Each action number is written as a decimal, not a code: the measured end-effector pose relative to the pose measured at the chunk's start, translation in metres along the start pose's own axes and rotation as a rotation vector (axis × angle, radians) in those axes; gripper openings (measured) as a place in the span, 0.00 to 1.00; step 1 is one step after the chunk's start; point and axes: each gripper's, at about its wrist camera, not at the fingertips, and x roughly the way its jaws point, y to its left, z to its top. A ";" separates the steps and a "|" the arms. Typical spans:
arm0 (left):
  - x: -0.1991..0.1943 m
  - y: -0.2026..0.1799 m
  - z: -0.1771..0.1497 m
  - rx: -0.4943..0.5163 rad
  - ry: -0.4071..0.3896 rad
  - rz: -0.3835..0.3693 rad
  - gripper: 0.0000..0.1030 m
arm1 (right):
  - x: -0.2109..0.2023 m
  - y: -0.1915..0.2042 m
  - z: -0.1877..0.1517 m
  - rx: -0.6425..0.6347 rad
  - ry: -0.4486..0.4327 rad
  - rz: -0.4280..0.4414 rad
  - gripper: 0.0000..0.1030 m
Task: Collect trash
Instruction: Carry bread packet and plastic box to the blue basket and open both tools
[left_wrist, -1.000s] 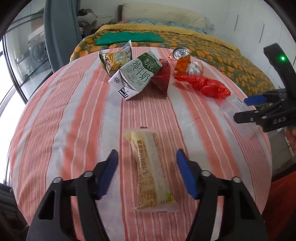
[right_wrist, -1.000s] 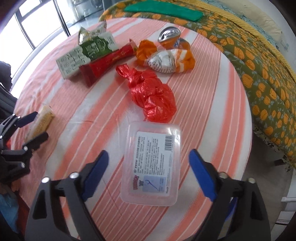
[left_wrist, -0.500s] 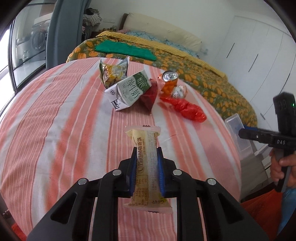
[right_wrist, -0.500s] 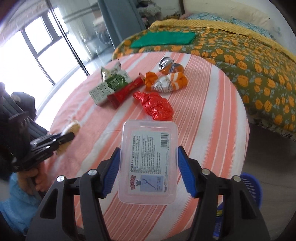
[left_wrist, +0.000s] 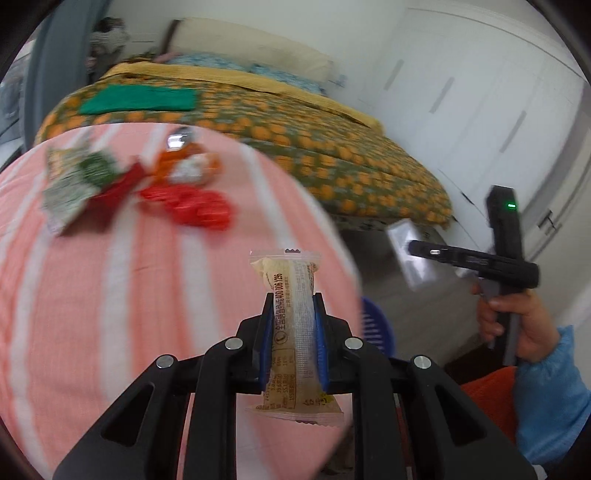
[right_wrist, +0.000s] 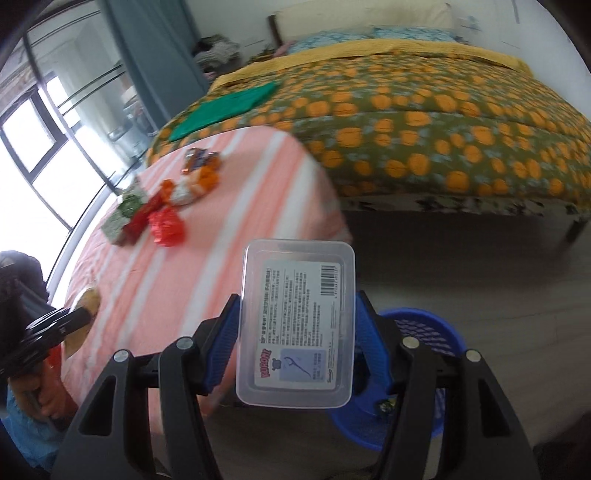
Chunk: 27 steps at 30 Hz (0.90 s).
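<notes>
Left gripper: its blue pads are clamped on a long yellow snack wrapper, which is lifted above the edge of the striped tablecloth.
Right gripper: its fingers are pressed on both long sides of a clear plastic box with a printed label, held in the air beside the table.
Blue basket: on the floor, under and behind the right gripper, partly hidden by it.
Other trash on the table: a red plastic bag, a green and white carton, an orange and white wrapper and a can, close together, blurred.
Bed: behind the table, with an orange-patterned cover.
</notes>
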 end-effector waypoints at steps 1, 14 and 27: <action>0.008 -0.015 0.003 0.019 0.009 -0.023 0.18 | -0.003 -0.013 -0.002 0.014 -0.002 -0.018 0.58; 0.176 -0.148 -0.021 0.177 0.213 -0.075 0.18 | 0.022 -0.147 -0.055 0.262 0.035 -0.135 0.58; 0.282 -0.163 -0.048 0.244 0.314 -0.015 0.24 | 0.040 -0.183 -0.060 0.322 0.066 -0.120 0.59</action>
